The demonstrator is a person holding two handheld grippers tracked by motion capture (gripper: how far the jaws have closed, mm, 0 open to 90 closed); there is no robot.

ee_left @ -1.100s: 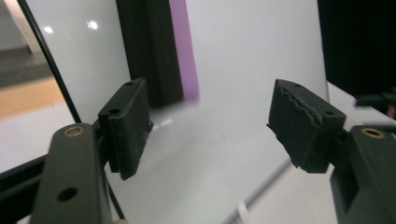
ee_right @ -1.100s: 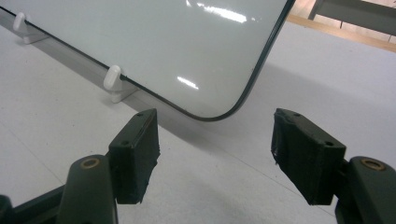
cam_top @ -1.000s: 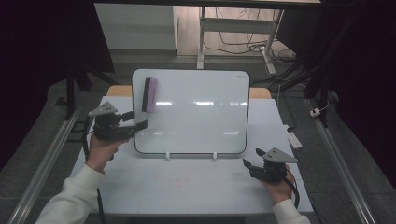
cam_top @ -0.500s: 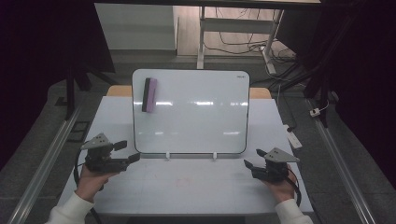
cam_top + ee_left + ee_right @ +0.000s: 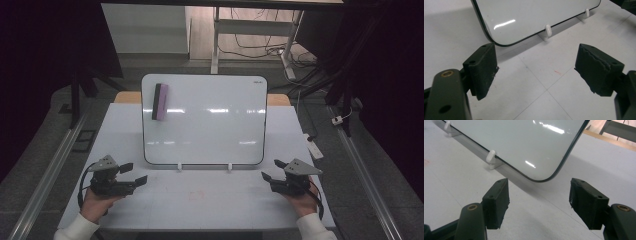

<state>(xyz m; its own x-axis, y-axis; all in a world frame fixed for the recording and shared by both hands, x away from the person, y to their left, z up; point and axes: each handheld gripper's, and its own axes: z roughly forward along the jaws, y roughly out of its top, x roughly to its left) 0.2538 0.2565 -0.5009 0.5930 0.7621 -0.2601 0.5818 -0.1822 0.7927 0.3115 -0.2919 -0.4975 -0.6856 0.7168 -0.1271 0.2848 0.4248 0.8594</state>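
A whiteboard (image 5: 210,120) stands tilted on two small white feet at the middle of the table, and a purple and black eraser (image 5: 160,101) sticks to its upper left. My left gripper (image 5: 134,174) rests low at the front left, open; its jaws have just been opening, with nothing between them. In the left gripper view the left gripper (image 5: 535,72) faces the whiteboard's (image 5: 534,17) lower corner. My right gripper (image 5: 271,170) sits open and empty at the front right. In the right gripper view the right gripper (image 5: 539,200) looks at the whiteboard's (image 5: 524,142) other lower corner.
The white table (image 5: 210,200) carries a faint red mark (image 5: 196,195) near its front middle. A white foot (image 5: 547,30) holds the board's bottom edge. Metal rails run along both sides, and a desk frame with cables stands behind.
My left gripper has come down from beside the whiteboard's left edge to the front left of the table, and its jaws have spread. The right gripper has stayed put.
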